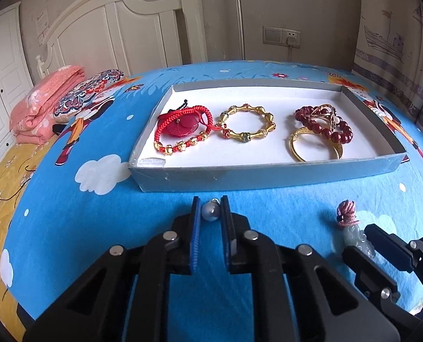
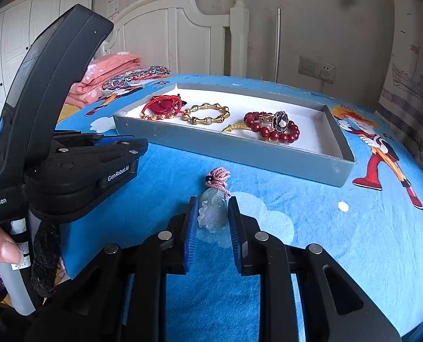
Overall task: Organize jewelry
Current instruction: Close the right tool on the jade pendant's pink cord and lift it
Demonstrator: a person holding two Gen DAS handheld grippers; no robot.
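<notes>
You were at the pick-up step with both tools at once: 2 loose pieces lay on the blue bedsheet (image 1: pixel 69 199), just short of the grey tray (image 1: pixel 268 175) that already held the sorted jewelry.

Your left gripper (image 1: pixel 210 209) had its jaws on either side of the silver-grey pearl (image 1: pixel 210 210). The gap was narrow and the left pad looked to be touching the bead, but whether the pinch was truly made I could not tell. Your right gripper (image 2: pixel 212 213) had its jaws parted around the pale jade pendant (image 2: pixel 211 212), with a little space visible on both sides, so it looked unclosed.

In my judgement the next move called for closing gently on each piece, lifting clear of the sheet, then carrying them over the tray's near wall to bare white floor.

The pearl was small, round and glossy with a tiny metal loop on top; it would probably roll or pop out of a careless squeeze. The pendant was a carved, translucent green-white piece with a pink knotted cord (image 2: pixel 218 178) and a dark bead at its top. In the tray lay a red braided bracelet (image 1: pixel 183 128), a gold bamboo-link bangle (image 1: pixel 247 126) and a dark red bead bracelet (image 1: pixel 325 125).
</notes>
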